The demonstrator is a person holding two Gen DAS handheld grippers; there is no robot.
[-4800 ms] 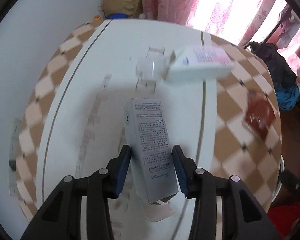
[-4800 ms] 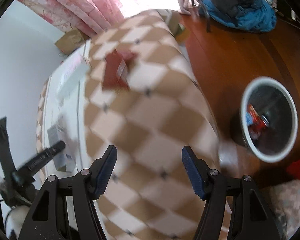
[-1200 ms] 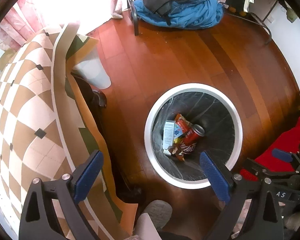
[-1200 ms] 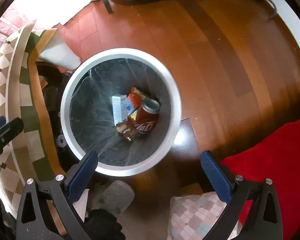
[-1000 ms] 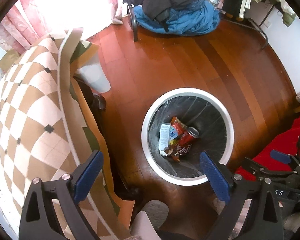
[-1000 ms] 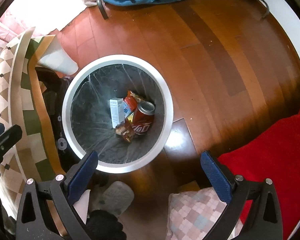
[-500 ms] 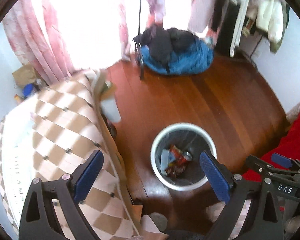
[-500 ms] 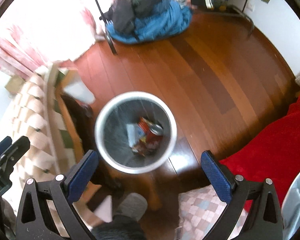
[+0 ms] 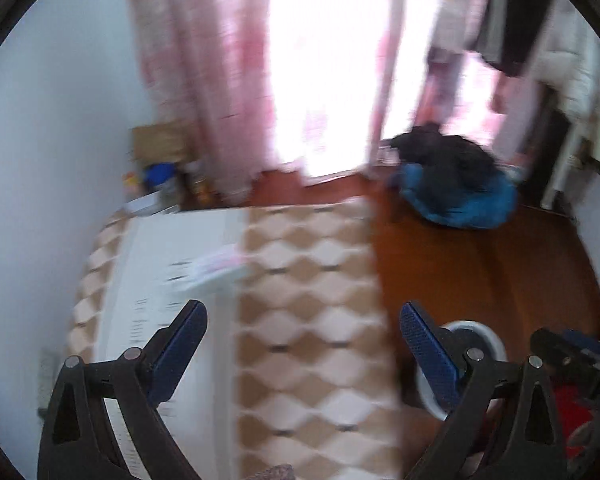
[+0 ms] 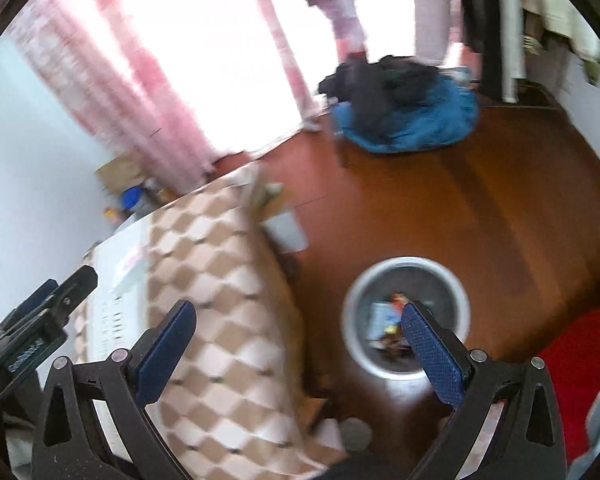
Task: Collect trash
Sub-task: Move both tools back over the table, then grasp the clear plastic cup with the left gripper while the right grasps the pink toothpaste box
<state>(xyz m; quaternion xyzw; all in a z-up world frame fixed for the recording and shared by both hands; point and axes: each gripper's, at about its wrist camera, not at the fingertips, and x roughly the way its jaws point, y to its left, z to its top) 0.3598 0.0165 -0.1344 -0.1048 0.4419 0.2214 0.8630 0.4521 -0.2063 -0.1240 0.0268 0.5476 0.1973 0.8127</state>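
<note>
Both views are blurred by motion. My left gripper [image 9: 303,340] is open and empty, high over the checkered tablecloth [image 9: 300,292]. A white and pink tube [image 9: 216,266] lies on the white strip of the table [image 9: 160,248], ahead and left of the left gripper. The white-rimmed trash bin [image 10: 406,316] stands on the wood floor with a box, a can and wrappers inside. Its rim shows in the left wrist view [image 9: 480,332] behind the right finger. My right gripper [image 10: 298,338] is open and empty, above the table edge and the bin. The left gripper also shows in the right wrist view [image 10: 44,312] at far left.
Pink curtains [image 9: 204,80] and a bright window fill the back. A blue and black clothes pile [image 10: 404,112] lies on the floor. A small pale bin [image 10: 286,228] stands by the table corner. A paper bag [image 9: 160,146] and bottles sit in the far corner. A red cushion [image 10: 580,344] lies at right.
Both grippers have lifted and tilted up away from the bin toward the table. The left view now faces the table and window. The box I held earlier lies in the bin.
</note>
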